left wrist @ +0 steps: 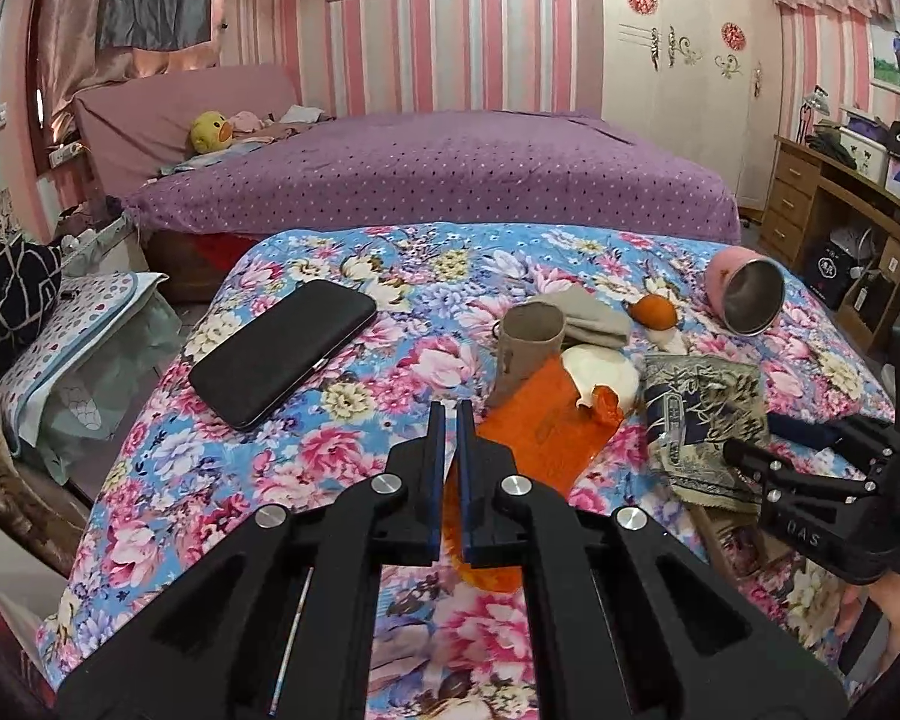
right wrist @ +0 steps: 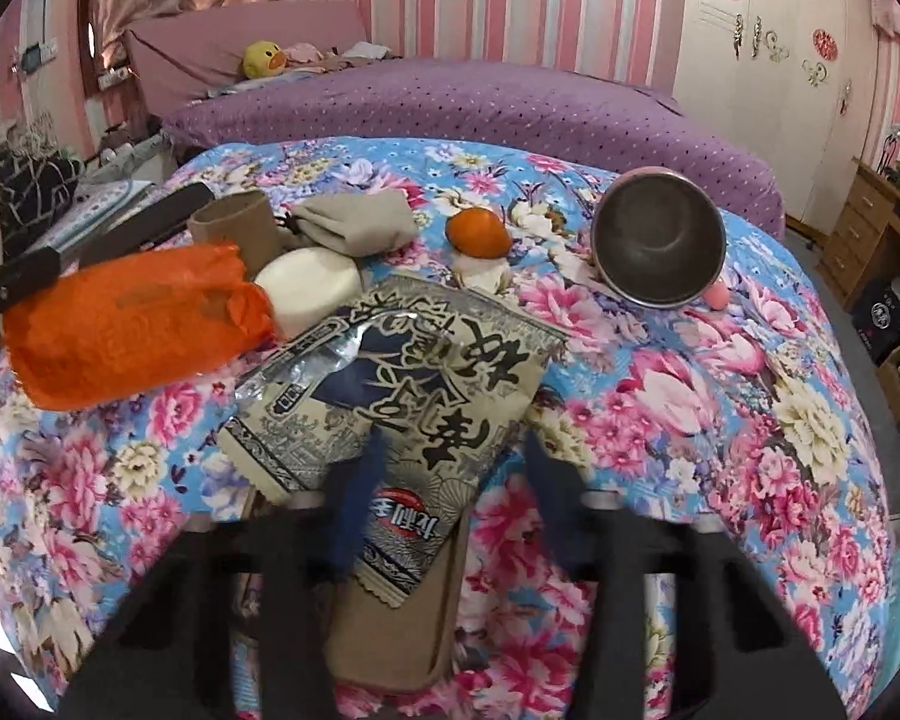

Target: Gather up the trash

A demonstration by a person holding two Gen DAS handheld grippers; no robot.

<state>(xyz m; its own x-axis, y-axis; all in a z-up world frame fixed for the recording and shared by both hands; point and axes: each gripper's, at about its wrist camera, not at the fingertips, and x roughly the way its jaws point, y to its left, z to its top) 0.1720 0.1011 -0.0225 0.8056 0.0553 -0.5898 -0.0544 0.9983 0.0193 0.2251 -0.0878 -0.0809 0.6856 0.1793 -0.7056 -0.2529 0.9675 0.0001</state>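
Left wrist view: your left gripper (left wrist: 450, 408) has its fingers closed. A fold of the orange plastic bag (left wrist: 546, 420) shows in the thin slit between the blue pads, so they are pinching it. The rest of the bag spreads ahead and to the right of the fingertips, over the floral quilt (left wrist: 210, 480).

- Ahead-left of these fingers, well apart: a black phone case (left wrist: 282, 351), lying flat.
- Just beyond the bag: a cardboard tube (left wrist: 528, 348), with a grey cloth pouch (left wrist: 588, 312) behind it.
- Right of the tube, touching the bag's knotted end: a white round lump (left wrist: 600, 372); I cannot tell what it is.
- Farther ahead-right: a tangerine (left wrist: 651, 312), then a pink steel-lined cup (left wrist: 750, 294) lying on its side, mouth toward you.
- Far right: your right gripper (left wrist: 744, 456), its fingertips at the near edge of a printed snack wrapper (left wrist: 702, 414).

Right wrist view: the right fingers are motion-blurred and stand apart. The torn wrapper lies between them and extends ahead. The left finger overlaps the wrapper's lower left part, and the right finger sits just beside its right edge. The blur hides whether either pad presses on it, and no grip is visible.

- A brown paper sleeve (right wrist: 402, 600) lies under the wrapper's near end, between the finger bases.
- Ahead-left, the orange bag hangs bunched off the tip of the left gripper.
- The cup lies ahead-right, and the tangerine is straight ahead beyond the wrapper.
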